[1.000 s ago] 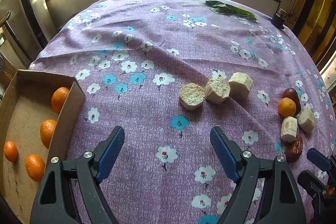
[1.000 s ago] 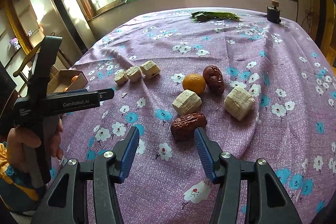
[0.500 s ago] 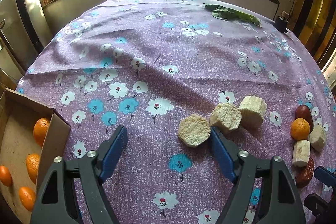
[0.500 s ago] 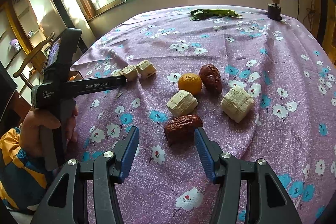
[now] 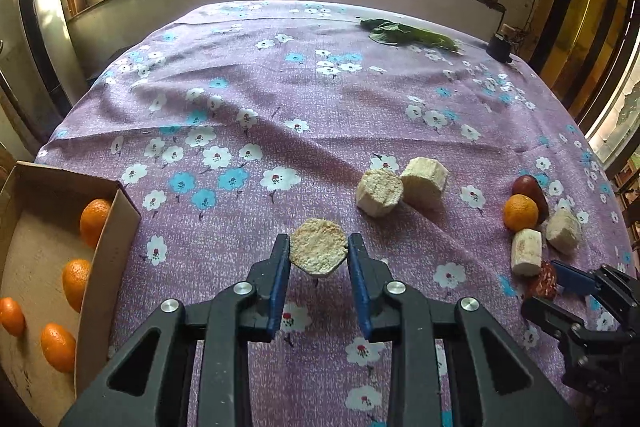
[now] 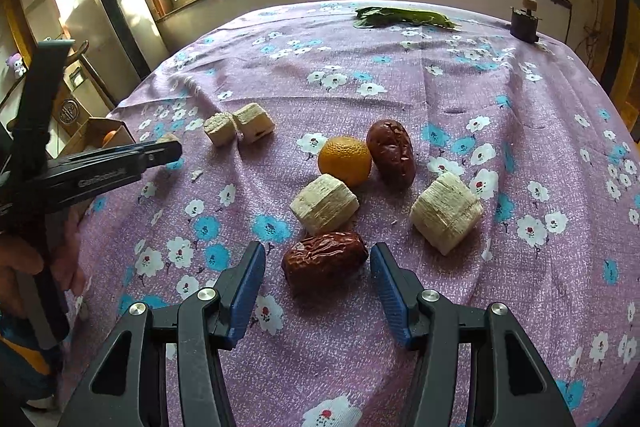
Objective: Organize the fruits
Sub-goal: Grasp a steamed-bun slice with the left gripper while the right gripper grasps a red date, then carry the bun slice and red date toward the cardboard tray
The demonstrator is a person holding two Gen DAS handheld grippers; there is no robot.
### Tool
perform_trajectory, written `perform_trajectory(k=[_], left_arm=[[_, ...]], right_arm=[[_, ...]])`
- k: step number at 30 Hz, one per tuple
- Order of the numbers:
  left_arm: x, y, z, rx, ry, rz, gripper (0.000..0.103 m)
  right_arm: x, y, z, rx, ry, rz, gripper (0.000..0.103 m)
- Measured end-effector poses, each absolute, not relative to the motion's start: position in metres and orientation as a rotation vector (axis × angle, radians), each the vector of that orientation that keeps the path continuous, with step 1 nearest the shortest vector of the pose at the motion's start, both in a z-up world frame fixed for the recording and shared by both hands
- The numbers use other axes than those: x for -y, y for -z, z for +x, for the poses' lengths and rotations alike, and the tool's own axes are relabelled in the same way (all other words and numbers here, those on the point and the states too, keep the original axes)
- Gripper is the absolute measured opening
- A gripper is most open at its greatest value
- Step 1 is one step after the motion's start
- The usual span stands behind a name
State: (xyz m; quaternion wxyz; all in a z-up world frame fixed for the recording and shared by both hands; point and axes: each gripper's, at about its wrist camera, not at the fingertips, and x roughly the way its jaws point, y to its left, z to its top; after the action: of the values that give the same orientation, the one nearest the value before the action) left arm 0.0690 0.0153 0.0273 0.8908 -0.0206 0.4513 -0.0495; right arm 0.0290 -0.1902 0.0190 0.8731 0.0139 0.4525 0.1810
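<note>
Left tool (image 5: 319,254) has just closed its jaws, and they now clamp the pale fibrous chunk (image 5: 318,251) between the blue pads, where a second ago they stood wide apart over bare cloth. That chunk was the nearest of a row of three; its two neighbours (image 5: 402,186) lie just beyond on the purple flowered surface (image 5: 248,99). With the grip made, the piece looks ready to be carried off, likely toward the cardboard box (image 5: 105,259) at the left, which holds small oranges (image 5: 94,221). Right tool (image 6: 318,265) has its jaws apart, straddling a wrinkled red date (image 6: 324,259) without pressing it. Behind the date sit another chunk (image 6: 324,203), an orange (image 6: 345,159) and a second date (image 6: 391,151).
</note>
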Motion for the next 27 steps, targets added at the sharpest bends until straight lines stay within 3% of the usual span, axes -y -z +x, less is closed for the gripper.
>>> perform_trajectory(k=[2,3,27], left_arm=[[-0.015,-0.03,0.061,-0.933,0.108,-0.043,0.027],[-0.016,-0.032,0.058,-0.931,0.114,-0.045,0.027],[-0.055,-0.057,-0.03,-0.884,0.125,-0.044,0.028]], right_arm=[[0.19,-0.019,0.03,-0.944,-0.384,0.029,0.057],[0.19,-0.019,0.029,-0.946,-0.381,0.025,0.049],[0.131,-0.054,-0.027,-0.869,-0.508,0.023,0.049]])
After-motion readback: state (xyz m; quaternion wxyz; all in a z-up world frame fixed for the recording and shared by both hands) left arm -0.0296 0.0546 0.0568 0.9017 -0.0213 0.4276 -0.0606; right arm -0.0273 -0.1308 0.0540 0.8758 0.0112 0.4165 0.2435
